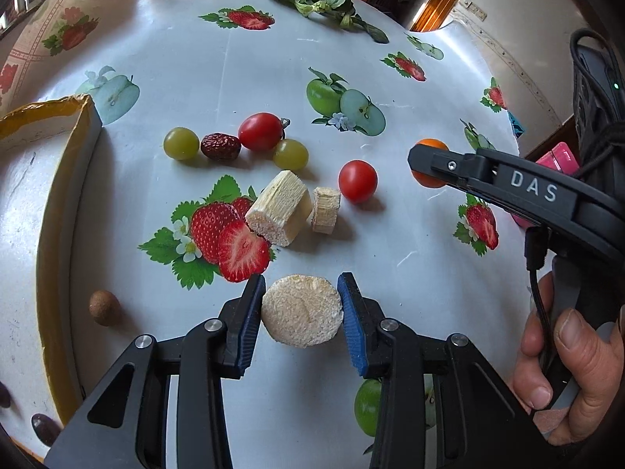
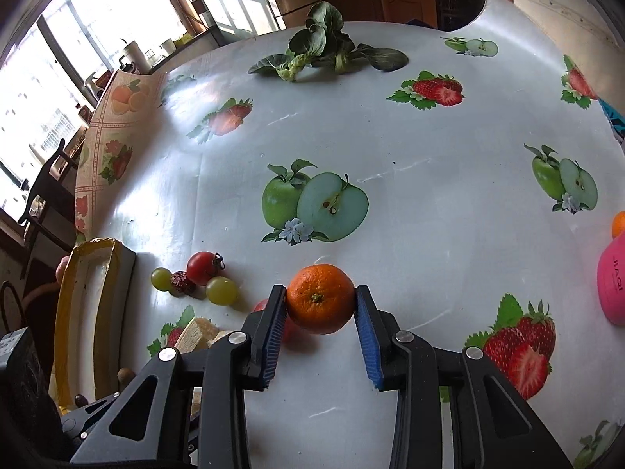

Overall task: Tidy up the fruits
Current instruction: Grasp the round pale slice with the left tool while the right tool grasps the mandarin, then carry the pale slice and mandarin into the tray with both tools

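My left gripper (image 1: 300, 285) is shut on a pale round cane slice (image 1: 301, 314), with a blue pad pressed against each side of it. Beyond it lie two more pale cane pieces (image 1: 283, 215), two cherry tomatoes (image 1: 357, 180), two green grapes (image 1: 181, 143) and a dried red date (image 1: 220, 146). My right gripper (image 2: 320, 291) is shut on an orange mandarin (image 2: 320, 299) that rests on the fruit-print tablecloth. From the left wrist view that gripper's black finger covers most of the mandarin (image 1: 429, 144). A person's hand (image 1: 566, 355) holds its handle.
A white tray with a yellow rim (image 1: 58, 203) stands at the left, and a small brown round fruit (image 1: 103, 306) sits beside its wall. Leafy greens (image 2: 320, 45) lie at the far side of the table. A pink container (image 2: 613, 285) and another orange fruit (image 2: 619, 223) sit at the right edge.
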